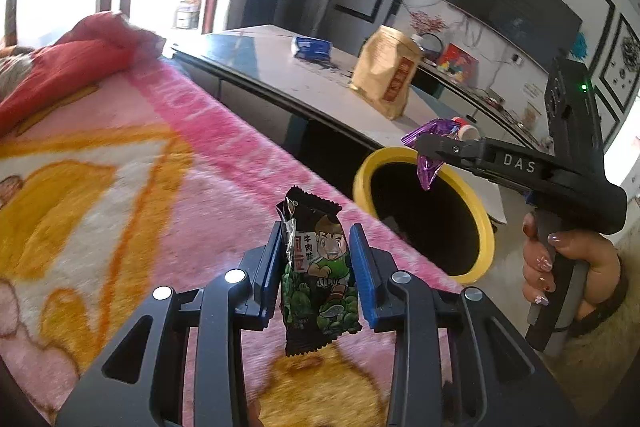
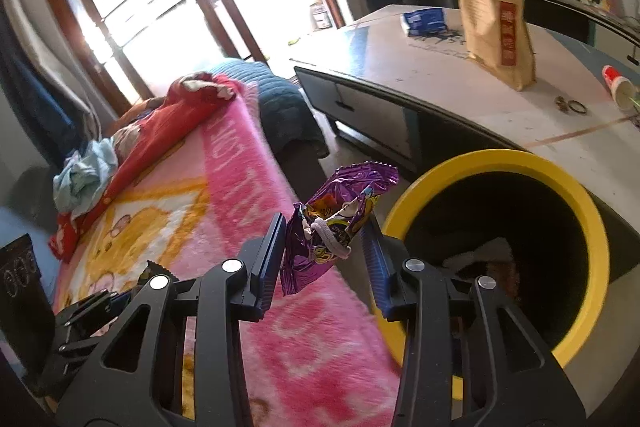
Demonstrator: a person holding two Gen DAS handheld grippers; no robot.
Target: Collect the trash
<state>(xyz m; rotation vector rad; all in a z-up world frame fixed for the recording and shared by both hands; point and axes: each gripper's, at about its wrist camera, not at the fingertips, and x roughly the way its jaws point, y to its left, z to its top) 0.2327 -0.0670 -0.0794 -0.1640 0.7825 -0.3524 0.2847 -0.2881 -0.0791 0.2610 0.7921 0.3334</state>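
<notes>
My left gripper is shut on a black and green snack wrapper and holds it above the pink blanket, left of the yellow-rimmed trash bin. My right gripper is shut on a purple snack wrapper with a white hair band around it, at the left rim of the bin. In the left wrist view the right gripper holds the purple wrapper over the bin's far rim. The bin is dark inside with some trash at the bottom.
A pink and yellow blanket covers the bed, with red bedding at its far end. A low table behind the bin carries a brown paper bag, a blue packet and a small cup.
</notes>
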